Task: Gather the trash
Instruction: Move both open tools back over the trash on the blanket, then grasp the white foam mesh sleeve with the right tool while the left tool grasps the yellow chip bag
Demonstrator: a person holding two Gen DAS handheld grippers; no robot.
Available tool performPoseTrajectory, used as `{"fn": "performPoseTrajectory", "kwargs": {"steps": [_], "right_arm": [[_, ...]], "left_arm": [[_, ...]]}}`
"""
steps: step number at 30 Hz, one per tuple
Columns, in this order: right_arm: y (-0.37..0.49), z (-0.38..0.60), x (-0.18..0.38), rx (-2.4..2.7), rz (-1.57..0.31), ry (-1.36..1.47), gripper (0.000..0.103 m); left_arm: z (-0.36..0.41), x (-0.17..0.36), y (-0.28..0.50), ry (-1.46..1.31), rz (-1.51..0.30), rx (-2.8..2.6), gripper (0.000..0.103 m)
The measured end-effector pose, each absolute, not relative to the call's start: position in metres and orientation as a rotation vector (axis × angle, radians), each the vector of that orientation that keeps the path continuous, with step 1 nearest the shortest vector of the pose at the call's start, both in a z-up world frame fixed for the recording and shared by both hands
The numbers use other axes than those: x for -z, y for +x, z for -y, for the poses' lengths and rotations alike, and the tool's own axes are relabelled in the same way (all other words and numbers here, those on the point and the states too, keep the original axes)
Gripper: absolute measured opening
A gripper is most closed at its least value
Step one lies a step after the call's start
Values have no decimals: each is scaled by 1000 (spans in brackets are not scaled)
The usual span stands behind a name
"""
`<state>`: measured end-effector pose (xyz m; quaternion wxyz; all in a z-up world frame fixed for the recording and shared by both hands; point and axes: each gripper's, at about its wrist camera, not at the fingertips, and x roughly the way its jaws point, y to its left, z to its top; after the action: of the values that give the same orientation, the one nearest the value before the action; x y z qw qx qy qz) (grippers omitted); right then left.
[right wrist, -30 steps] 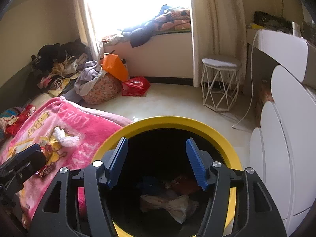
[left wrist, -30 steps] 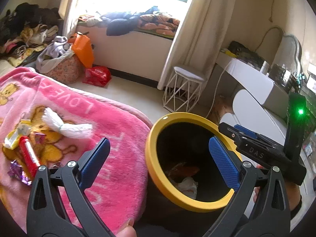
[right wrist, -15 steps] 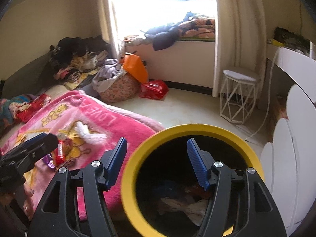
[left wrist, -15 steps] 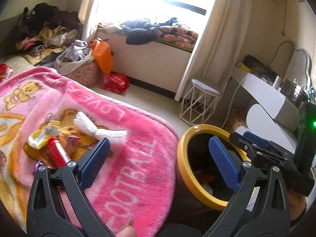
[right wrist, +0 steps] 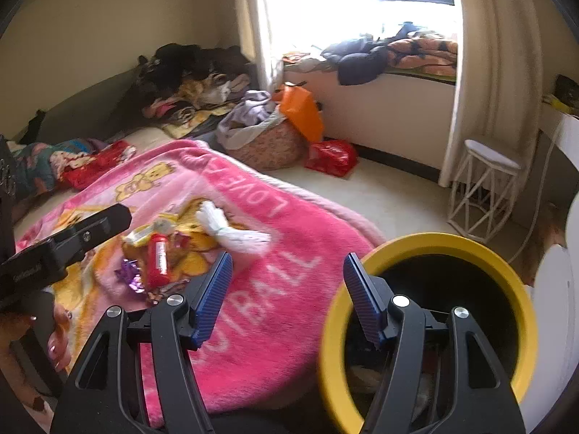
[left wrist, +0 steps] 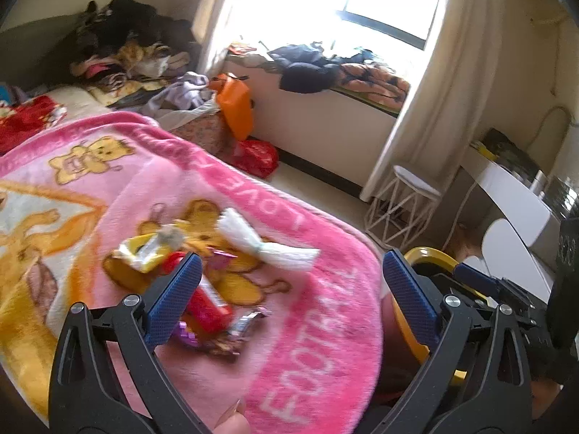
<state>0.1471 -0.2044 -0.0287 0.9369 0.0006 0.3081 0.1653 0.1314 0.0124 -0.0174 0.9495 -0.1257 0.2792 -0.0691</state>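
Observation:
A pile of trash lies on the pink blanket: a white twisted wrapper, a red tube, a yellow wrapper and purple foil bits. My left gripper is open and empty, just above the pile. The same pile shows in the right wrist view, with the red tube and white wrapper. My right gripper is open and empty, between the blanket and the yellow-rimmed black bin. The bin's rim shows at the left view's right.
A white wire stool stands by the curtain. A red bag, an orange bag and a laundry basket sit on the floor. White furniture is at the right. Clothes are heaped at the back.
Both grippers have swung left, away from the bin and toward the trash pile on the blanket. Both stay open and empty.

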Motion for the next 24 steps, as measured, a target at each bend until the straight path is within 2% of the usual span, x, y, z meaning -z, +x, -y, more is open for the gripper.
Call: {"fn": "performPoseTrajectory", "kwargs": {"steps": [11,24], "right_arm": [[164,153,39,-418,-652,-57,62],[204,140,59,-411,-720,-10,62]], "left_arm": [[-72,30,131,-286,-580,10,92],[-125,69,144,-376,-662,-81,92]]}}
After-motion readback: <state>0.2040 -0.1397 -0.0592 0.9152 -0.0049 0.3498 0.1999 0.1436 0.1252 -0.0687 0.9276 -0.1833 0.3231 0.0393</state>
